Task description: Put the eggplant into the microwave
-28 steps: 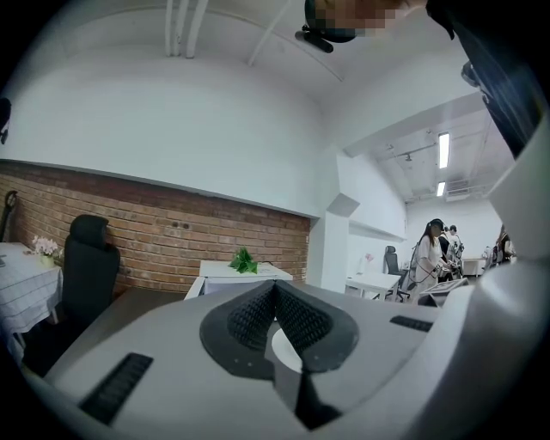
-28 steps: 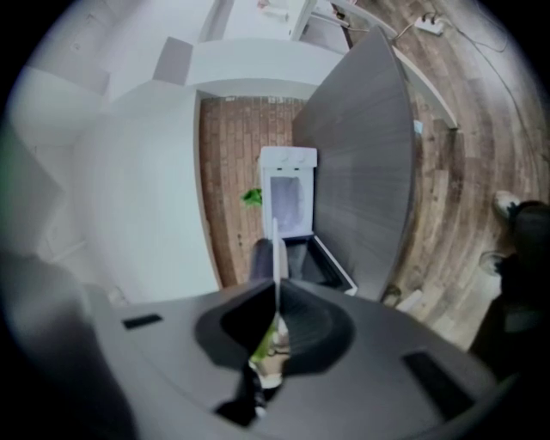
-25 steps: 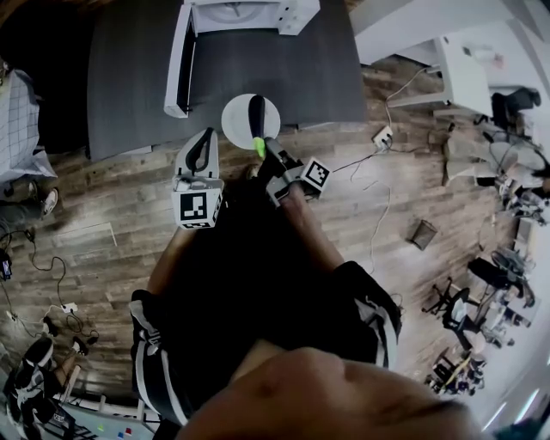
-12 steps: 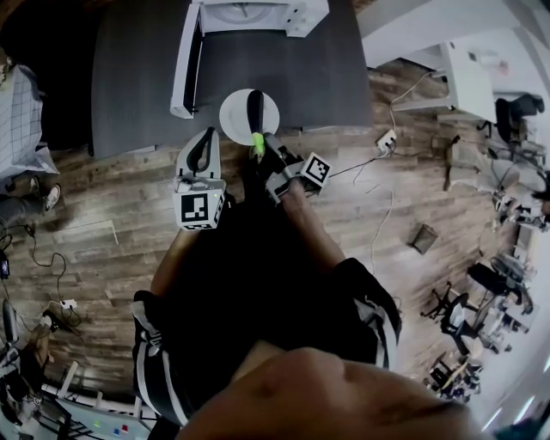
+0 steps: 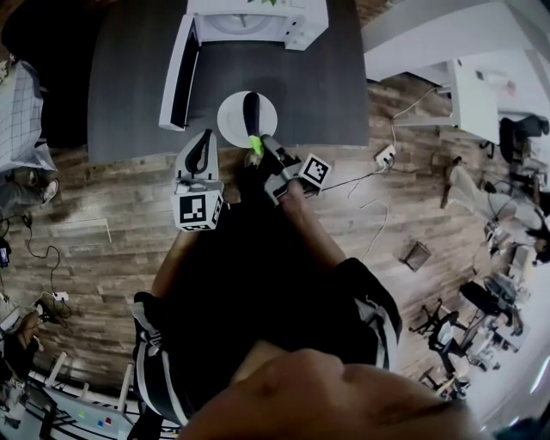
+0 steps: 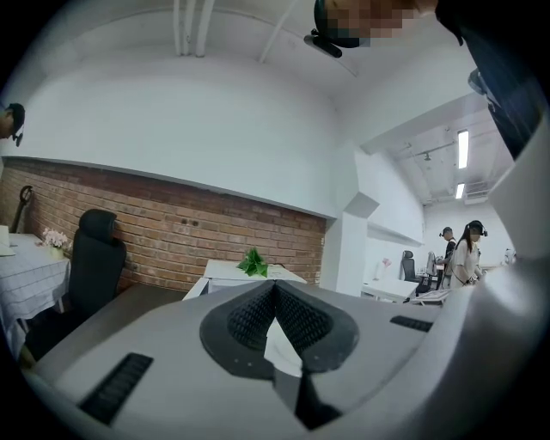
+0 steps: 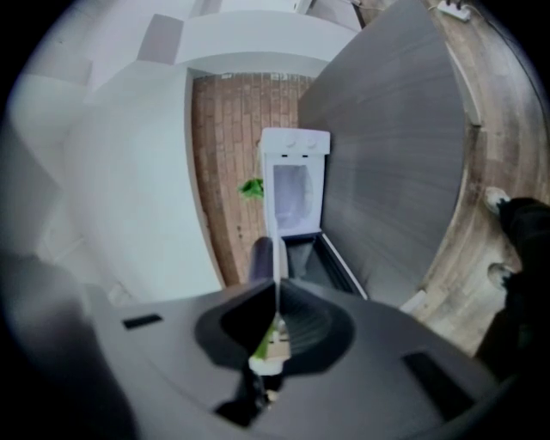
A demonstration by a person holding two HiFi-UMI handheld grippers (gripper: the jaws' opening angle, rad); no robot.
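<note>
- Holding: right gripper point(image 5: 262, 148) has its fingers point(image 7: 243, 320) nearly closed, pinching the green stem end point(image 7: 262, 348) of the eggplant point(image 5: 252, 112).
- The eggplant is over the white plate point(image 5: 230, 125) on the dark surface point(image 5: 129, 86). Can't tell if it is lifted or resting.
- Beyond it is the microwave point(image 5: 258, 17), door point(image 5: 174, 73) open.
- Fingers of the left gripper point(image 5: 204, 142) are pressed together, nothing held.
- Handling guess: light, firm, with smooth, slippery skin. The stem hold is thin, so the body may swing; mid-body looks safer.
</note>
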